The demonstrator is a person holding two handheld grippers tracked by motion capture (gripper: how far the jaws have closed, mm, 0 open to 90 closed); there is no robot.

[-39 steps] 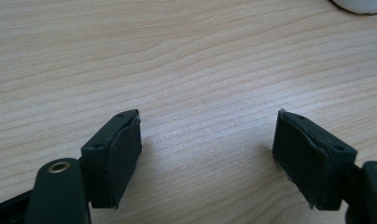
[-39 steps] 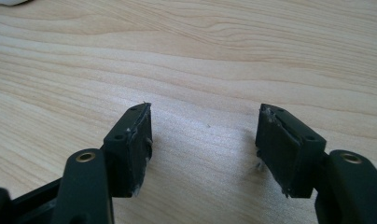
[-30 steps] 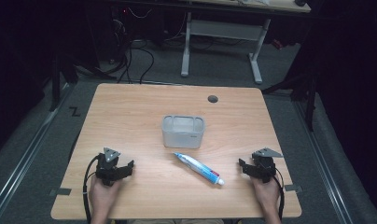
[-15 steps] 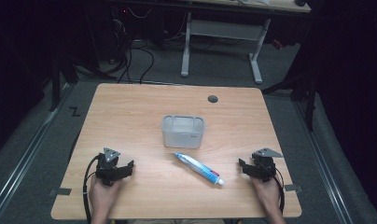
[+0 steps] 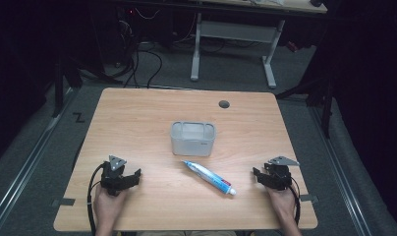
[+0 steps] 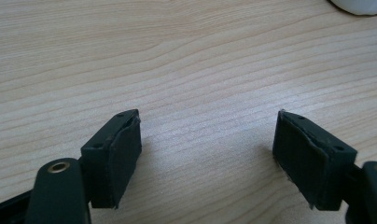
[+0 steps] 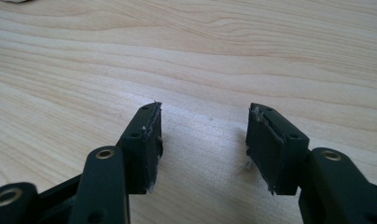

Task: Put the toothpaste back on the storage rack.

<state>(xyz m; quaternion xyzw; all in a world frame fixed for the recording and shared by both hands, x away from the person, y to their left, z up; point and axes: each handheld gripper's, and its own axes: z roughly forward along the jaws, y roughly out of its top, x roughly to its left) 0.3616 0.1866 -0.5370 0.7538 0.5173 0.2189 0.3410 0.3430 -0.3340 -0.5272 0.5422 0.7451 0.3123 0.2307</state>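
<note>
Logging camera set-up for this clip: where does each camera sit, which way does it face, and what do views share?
High view: above the person's side, looking forward and down on the table; both hands, left gripper, right gripper, toothpaste tube, clear bin.
Left gripper view: on the left gripper, facing bare wood between open jaws.
Right gripper view: on the right gripper; jaws have just been closing, nothing between.
Shared: the wooden tabletop.

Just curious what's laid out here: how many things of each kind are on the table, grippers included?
Toothpaste tube: 1
Clear plastic container: 1
Hand-held grippers: 2, the left gripper and the right gripper, both with open jaws
Total: 4
</note>
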